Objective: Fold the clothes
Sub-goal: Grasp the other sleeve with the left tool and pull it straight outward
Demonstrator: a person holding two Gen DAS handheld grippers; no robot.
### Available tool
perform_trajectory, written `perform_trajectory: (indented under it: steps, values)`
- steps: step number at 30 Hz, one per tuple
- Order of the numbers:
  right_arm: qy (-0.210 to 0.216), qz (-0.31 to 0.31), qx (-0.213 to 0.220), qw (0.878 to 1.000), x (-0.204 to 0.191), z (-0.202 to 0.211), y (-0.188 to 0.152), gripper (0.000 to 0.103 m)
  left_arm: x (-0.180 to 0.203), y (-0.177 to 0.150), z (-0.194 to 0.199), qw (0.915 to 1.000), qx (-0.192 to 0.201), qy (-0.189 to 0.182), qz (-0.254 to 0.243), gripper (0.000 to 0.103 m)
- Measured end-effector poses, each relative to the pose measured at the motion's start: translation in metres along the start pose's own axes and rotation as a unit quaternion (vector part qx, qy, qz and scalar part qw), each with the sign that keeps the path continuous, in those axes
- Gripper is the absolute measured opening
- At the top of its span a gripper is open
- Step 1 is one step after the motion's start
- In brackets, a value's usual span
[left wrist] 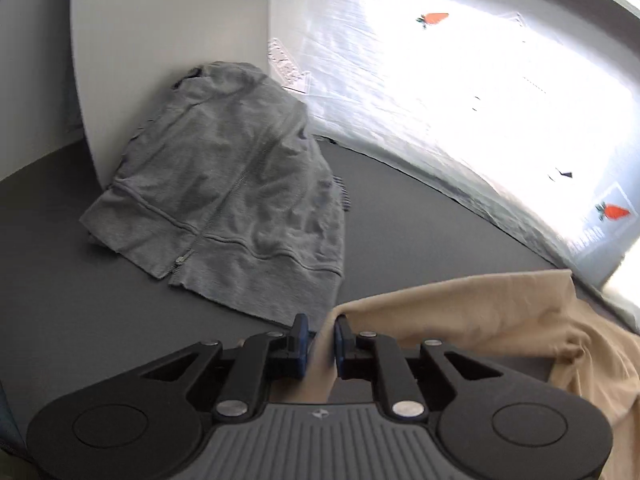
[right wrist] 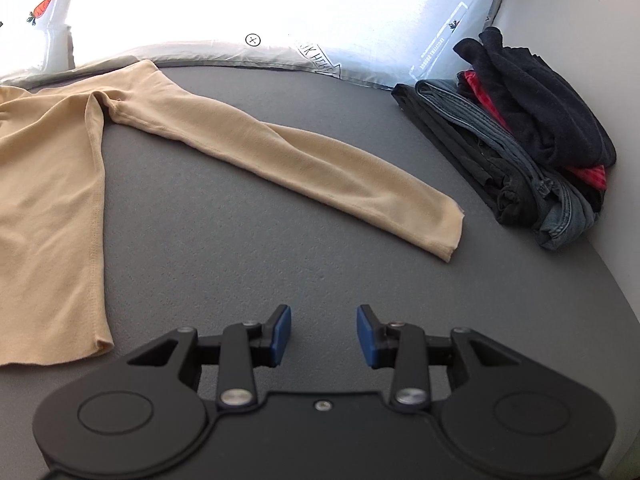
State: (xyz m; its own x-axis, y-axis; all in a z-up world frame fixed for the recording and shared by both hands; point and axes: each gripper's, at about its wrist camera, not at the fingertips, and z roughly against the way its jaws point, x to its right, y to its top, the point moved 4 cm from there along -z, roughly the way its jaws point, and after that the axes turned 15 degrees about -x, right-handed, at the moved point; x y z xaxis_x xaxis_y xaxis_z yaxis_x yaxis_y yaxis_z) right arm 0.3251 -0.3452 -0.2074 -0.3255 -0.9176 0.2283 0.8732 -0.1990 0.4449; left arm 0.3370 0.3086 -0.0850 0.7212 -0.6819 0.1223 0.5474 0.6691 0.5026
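Tan long-sleeved top [right wrist: 52, 200] lies flat, pinched by left hand-held gripper [left wrist: 321, 330]; right hand-held gripper [right wrist: 324, 334] gapes empty.

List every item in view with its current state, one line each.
left claw: shut on the tan shirt
right claw: open, holding nothing
tan shirt: spread flat, sleeve stretched out
grey zip hoodie: unfolded, zipped, slumped against the wall
dark clothes pile: folded, stacked

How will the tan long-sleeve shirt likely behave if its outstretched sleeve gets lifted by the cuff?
Probably floppy: the tan shirt drapes limply where the left tool pinches it. Its sleeve looks thin, so likely light. It would probably trail and drag across the table.
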Motion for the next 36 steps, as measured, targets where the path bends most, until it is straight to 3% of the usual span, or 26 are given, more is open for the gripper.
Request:
perform_trajectory:
  steps: [1,4,6,8,11,13,18,22,26,27,28,30,31,36]
  values:
    - [0.004,0.001,-0.001,1.000,-0.003,0.002,-0.001,0.037,-0.017,0.013,-0.001,0.9994,0.002,0.015,0.032,0.049]
    - [0.020,0.006,0.001,1.000,-0.015,0.009,-0.001,0.037,-0.035,0.017,0.001,0.9990,-0.004,-0.007,0.044,0.055]
    - [0.041,0.001,0.004,0.999,-0.022,0.014,0.001,0.037,-0.024,-0.004,-0.003,0.9985,-0.028,-0.045,0.017,0.063]
    - [0.074,-0.010,0.006,0.997,-0.028,0.020,0.006,0.037,0.004,-0.039,-0.015,0.9927,-0.074,-0.087,-0.039,0.064]
    - [0.128,-0.026,0.006,0.991,-0.037,0.025,0.014,0.038,0.060,-0.099,-0.030,0.9690,-0.146,-0.147,-0.134,0.064]
    - [0.156,-0.020,0.004,0.988,-0.046,0.026,0.018,0.038,0.105,-0.140,-0.033,0.9399,-0.181,-0.184,-0.224,0.064]
    - [0.186,0.026,-0.012,0.982,-0.071,0.024,0.018,0.040,0.175,-0.201,-0.031,0.8856,-0.189,-0.206,-0.371,0.067]
    - [0.190,0.050,-0.023,0.980,-0.080,0.021,0.011,0.041,0.193,-0.220,-0.032,0.8666,-0.184,-0.196,-0.420,0.067]
    - [0.185,0.064,-0.021,0.980,-0.082,0.022,0.009,0.042,0.201,-0.221,-0.035,0.8697,-0.176,-0.184,-0.423,0.063]
    - [0.185,0.071,-0.018,0.980,-0.084,0.022,0.009,0.038,0.202,-0.222,-0.034,0.8704,-0.167,-0.180,-0.427,0.048]
    - [0.184,0.078,-0.016,0.980,-0.085,0.023,0.009,0.026,0.203,-0.223,-0.034,0.8714,-0.156,-0.175,-0.431,0.031]
    - [0.183,0.092,-0.011,0.979,-0.088,0.024,0.010,0.012,0.203,-0.221,-0.033,0.8728,-0.155,-0.184,-0.425,0.011]
    - [0.182,0.099,-0.009,0.978,-0.090,0.025,0.010,0.004,0.201,-0.218,-0.033,0.8775,-0.157,-0.187,-0.413,0.010]
    - [0.205,0.087,0.018,0.975,-0.066,0.061,0.012,0.002,0.170,-0.187,-0.007,0.9111,-0.120,-0.175,-0.354,0.009]
